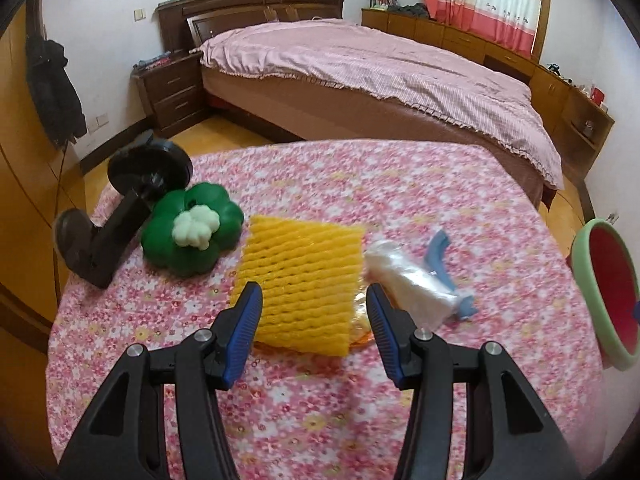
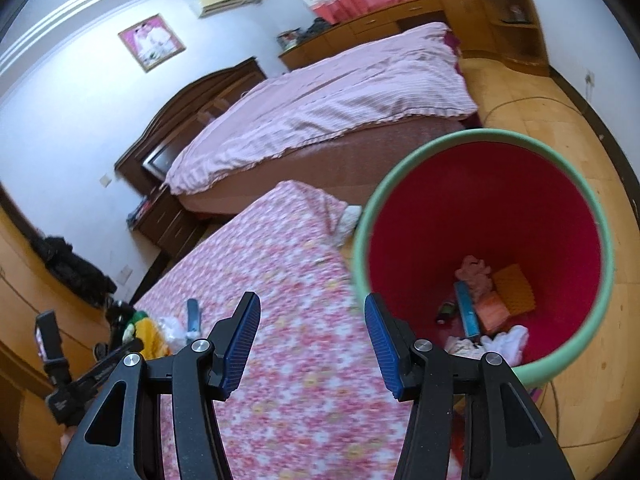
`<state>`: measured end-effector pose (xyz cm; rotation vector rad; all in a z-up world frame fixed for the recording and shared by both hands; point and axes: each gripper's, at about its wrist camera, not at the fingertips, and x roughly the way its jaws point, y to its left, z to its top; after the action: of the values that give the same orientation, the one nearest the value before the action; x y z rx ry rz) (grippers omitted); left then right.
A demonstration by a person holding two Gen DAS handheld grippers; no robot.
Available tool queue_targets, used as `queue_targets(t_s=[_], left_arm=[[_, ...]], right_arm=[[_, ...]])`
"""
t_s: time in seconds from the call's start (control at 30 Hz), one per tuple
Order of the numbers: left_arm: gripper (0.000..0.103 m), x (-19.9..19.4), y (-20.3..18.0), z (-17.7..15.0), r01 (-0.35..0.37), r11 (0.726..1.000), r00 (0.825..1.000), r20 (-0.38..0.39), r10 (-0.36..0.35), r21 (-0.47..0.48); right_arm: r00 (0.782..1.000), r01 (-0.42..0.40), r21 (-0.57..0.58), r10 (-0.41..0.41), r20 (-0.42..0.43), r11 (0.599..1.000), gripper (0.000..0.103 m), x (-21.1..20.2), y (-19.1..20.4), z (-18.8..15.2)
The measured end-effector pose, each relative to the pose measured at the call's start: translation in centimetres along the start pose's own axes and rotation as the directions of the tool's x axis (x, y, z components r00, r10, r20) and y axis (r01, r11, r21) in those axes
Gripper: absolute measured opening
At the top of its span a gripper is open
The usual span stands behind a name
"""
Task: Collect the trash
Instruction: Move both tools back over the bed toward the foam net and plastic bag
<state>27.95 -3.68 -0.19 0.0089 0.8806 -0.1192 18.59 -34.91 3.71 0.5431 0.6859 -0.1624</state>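
A yellow foam net (image 1: 300, 280) lies on the floral tablecloth (image 1: 400, 200), over an orange wrapper (image 1: 360, 330). A clear plastic bag (image 1: 408, 284) and a blue plastic piece (image 1: 440, 256) lie to its right. My left gripper (image 1: 314, 308) is open and empty, its blue pads either side of the net's near edge. My right gripper (image 2: 312, 320) is open and empty above the table edge, next to a red bin with a green rim (image 2: 520, 208) that holds several pieces of trash (image 2: 488, 304). The bin also shows in the left wrist view (image 1: 580, 280).
A green clover-shaped toy (image 1: 192, 232) and a black stand (image 1: 120, 216) sit at the table's left. A bed (image 1: 380, 68) with a pink cover stands behind the table. A nightstand (image 1: 172, 88) and wooden cabinets (image 1: 480, 40) line the walls. The left gripper shows in the right wrist view (image 2: 80, 368).
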Motion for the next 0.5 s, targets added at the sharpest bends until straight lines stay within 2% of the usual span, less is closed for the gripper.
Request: queue_targets(t_s=[0.17, 0.27, 0.3, 0.37, 0.47, 0.5], left_arm=[[0.054, 1.6, 0.5, -0.6, -0.027, 0.999, 1.000, 0.001, 0.027, 0.022], [0.054, 1.7, 1.4, -1.0, 0.005, 1.000, 1.000, 0.021, -0.004, -0.003], [0.052, 1.7, 1.7, -1.0, 0.017, 1.000, 0.999, 0.028, -0.016, -0.012], [0.040, 1.5, 2.5, -1.1, 0.044, 0.998, 0.998, 0.045, -0.042, -0.036], [0.029, 0.9, 3.9, -1.1, 0.075, 0.993, 0.995, 0.078, -0.068, -0.088], [0.028, 0.7, 4.3, -1.1, 0.085, 0.991, 0.993, 0.088, -0.076, -0.103]], right_arm=[[0.998, -0.025, -0.057, 0.022, -0.056, 0.998, 0.056, 2.6, 3.4, -0.5], [0.995, -0.048, -0.101, 0.038, -0.097, 0.994, 0.056, 4.3, 5.8, -1.2], [0.993, -0.054, -0.115, 0.042, -0.108, 0.992, 0.056, 4.8, 6.5, -1.4], [0.990, -0.070, -0.141, 0.052, -0.131, 0.987, 0.056, 5.9, 7.9, -1.7], [0.985, -0.092, -0.180, 0.063, -0.158, 0.979, 0.056, 7.3, 10.0, -2.2], [0.984, -0.097, -0.188, 0.066, -0.163, 0.977, 0.056, 7.6, 10.6, -2.3]])
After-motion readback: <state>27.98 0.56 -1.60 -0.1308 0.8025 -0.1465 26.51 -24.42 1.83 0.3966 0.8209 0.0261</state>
